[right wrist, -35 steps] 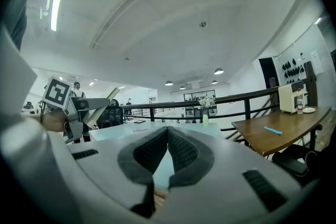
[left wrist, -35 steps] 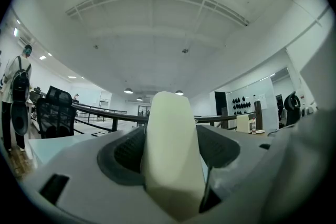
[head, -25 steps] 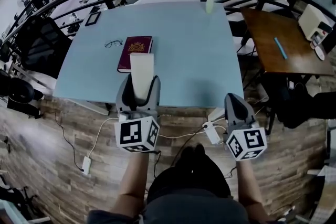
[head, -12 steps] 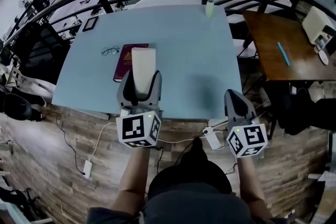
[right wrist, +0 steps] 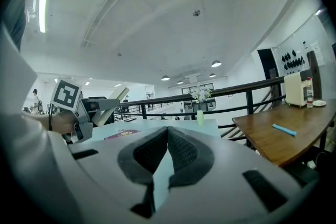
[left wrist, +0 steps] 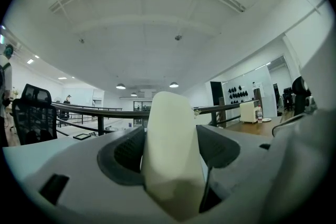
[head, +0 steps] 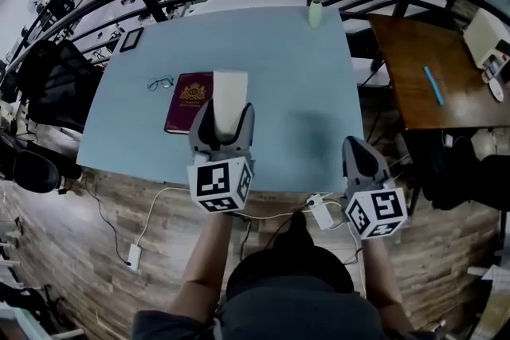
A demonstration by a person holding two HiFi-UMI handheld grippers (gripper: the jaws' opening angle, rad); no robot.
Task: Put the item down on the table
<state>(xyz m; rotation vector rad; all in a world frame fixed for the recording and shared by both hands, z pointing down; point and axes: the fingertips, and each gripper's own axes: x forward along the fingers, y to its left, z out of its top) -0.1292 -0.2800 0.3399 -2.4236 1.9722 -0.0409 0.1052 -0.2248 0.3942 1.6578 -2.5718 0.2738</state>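
A cream-white block (head: 229, 95) stands clamped between the jaws of my left gripper (head: 225, 126), held over the near part of the pale blue table (head: 295, 68). In the left gripper view the block (left wrist: 170, 155) fills the gap between the dark pads and points up and forward. My right gripper (head: 360, 158) hangs at the table's near right edge, above the wooden floor, jaws closed together with nothing in them (right wrist: 167, 152). The right gripper view also catches the left gripper (right wrist: 92, 110) with the block at the left.
A maroon book (head: 188, 101) lies flat just left of the held block, with spectacles (head: 160, 83) beside it. A small vase of flowers (head: 318, 4) stands at the table's far edge. A brown wooden table (head: 446, 68) with a blue pen sits to the right. Cables run along the floor.
My left gripper has carried the block forward and a little to the right, further over the table. The right gripper has barely moved.
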